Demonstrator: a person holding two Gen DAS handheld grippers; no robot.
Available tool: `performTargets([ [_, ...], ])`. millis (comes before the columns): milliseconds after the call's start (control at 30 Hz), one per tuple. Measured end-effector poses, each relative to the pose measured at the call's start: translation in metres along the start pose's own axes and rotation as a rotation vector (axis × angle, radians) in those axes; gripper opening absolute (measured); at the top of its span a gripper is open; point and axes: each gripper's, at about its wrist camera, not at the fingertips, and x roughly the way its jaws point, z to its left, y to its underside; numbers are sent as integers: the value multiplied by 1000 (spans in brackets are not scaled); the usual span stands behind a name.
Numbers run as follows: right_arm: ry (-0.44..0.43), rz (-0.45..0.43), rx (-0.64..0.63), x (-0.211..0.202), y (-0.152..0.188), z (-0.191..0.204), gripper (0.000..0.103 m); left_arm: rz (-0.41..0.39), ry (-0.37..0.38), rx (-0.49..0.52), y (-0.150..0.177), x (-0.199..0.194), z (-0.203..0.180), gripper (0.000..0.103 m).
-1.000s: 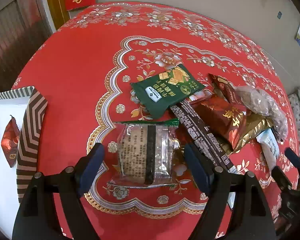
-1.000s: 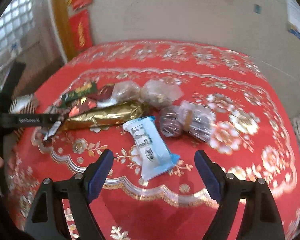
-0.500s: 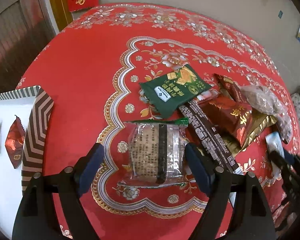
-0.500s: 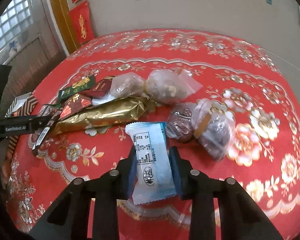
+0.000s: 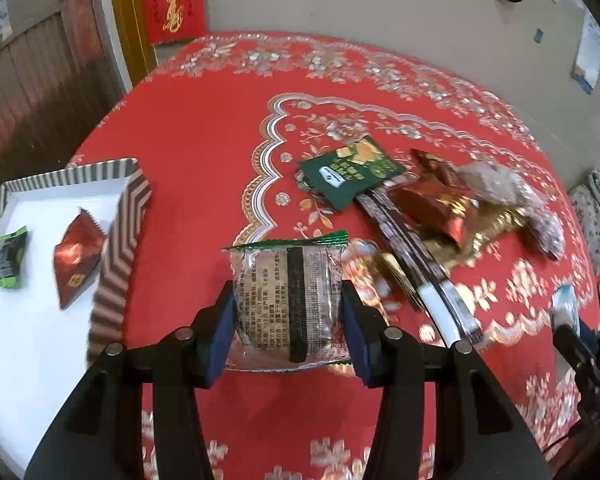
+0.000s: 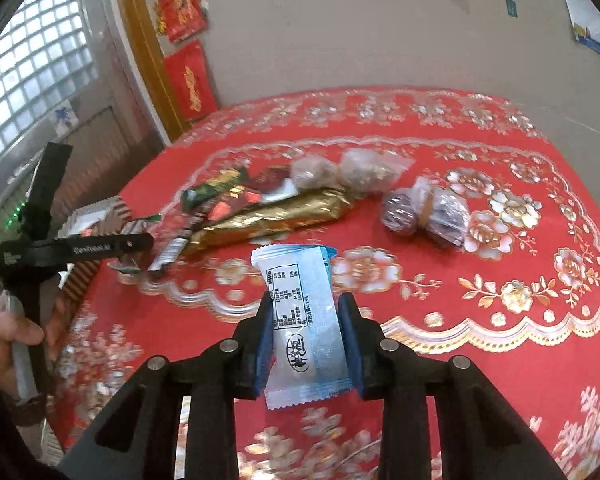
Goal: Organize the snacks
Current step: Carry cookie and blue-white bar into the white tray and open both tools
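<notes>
A clear packet with a green top edge and a brown cake inside (image 5: 260, 280) sits between the blue pads of my left gripper (image 5: 288, 300), whose jaws are closing and press on its sides. My right gripper (image 6: 306, 312) is shut on a blue and white snack packet (image 6: 296, 280), held above the red tablecloth. On the left stands a white tray with a striped rim (image 5: 120, 220), holding a red packet (image 5: 76, 264) and a green and black packet (image 5: 6, 258).
A pile of snacks lies mid-table: a green packet (image 5: 350, 172), a long dark bar (image 5: 408, 248), a red packet (image 5: 432, 204), a gold packet (image 6: 276, 212), clear bags (image 6: 340, 168) and dark wrapped sweets (image 6: 424, 212). A wall stands behind the table.
The left jaws closed in onto the clear cake packet. The right jaws shut on the blue and white packet and lifted it off the cloth. Both views shifted toward the tray side.
</notes>
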Motion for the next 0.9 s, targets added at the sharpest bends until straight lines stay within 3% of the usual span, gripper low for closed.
performTargets([
  [467, -9, -100, -40, -26, -9, 59, 31, -141, -19, 80, 25, -61, -5, 48],
  [900, -61, -118, -111, -25, -23, 111, 31, -203, -63, 60, 23, -90, 29, 48],
])
